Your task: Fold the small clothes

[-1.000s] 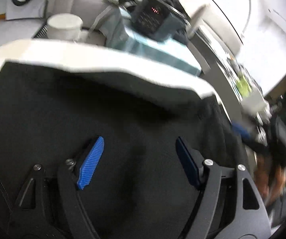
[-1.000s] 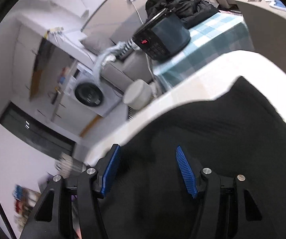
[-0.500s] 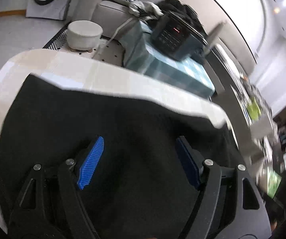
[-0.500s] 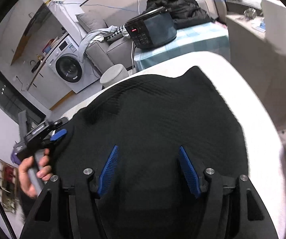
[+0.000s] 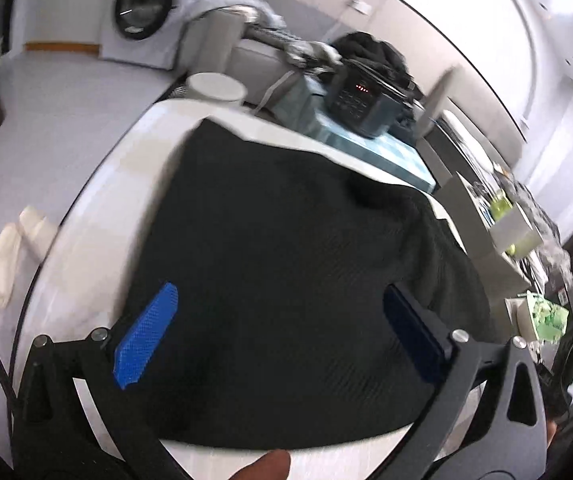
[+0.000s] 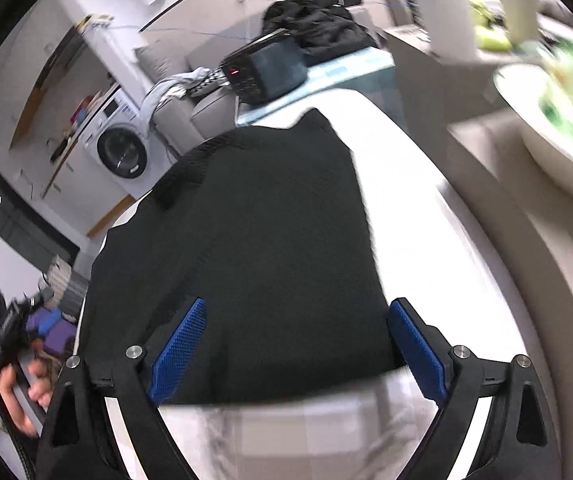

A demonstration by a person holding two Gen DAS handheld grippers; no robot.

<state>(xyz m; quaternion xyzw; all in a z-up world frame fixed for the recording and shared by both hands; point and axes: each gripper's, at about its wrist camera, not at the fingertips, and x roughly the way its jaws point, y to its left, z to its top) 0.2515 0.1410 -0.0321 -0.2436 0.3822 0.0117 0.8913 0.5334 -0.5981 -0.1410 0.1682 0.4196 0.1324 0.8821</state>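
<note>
White bench [image 6: 426,216] carries the black garment [image 5: 286,264], spread flat near its front edge for folding. Left gripper [image 5: 282,340] and right gripper [image 6: 298,348] hover above it, jaws just opened wide, released and empty, presumably for regrasping.

Both grippers just popped their jaws way wider. The left gripper [image 5: 282,336] and right gripper [image 6: 298,344] pulled back toward the near edge of the white table [image 6: 406,184], nothing pinched between the blue pads. The black garment [image 5: 286,264] now shows its whole outline, near hem included, where before it filled the views.
</note>
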